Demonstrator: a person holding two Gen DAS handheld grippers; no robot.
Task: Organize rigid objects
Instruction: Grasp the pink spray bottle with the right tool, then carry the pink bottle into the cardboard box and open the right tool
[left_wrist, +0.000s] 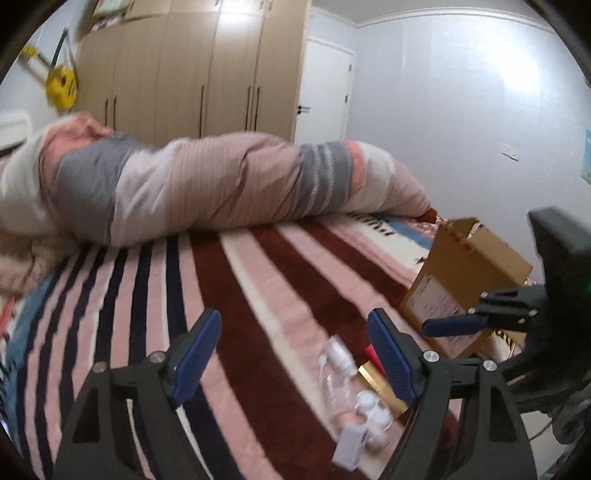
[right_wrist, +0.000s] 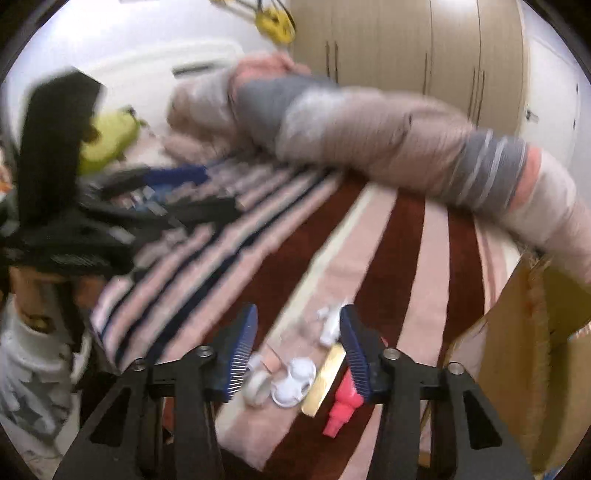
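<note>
A big rolled blanket lies across the bed behind the small white bottles, a cardboard box stands at the bed's right edge, and both grippers' jaws are wide apart, holding nothing.

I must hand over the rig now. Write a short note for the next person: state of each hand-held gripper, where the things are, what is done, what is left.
Left hand-held gripper: open, empty, above the striped bed blanket.
Right hand-held gripper: open, empty, over the small items.
Things: a white pump bottle, white round lids, a gold flat box and a red-pink bottle lie loose together on the blanket. The open cardboard box stands beside them, on their right.
Done: nothing visible; the inside of the box is not seen.
Left: probably pick the items one by one and put them in the box.
</note>
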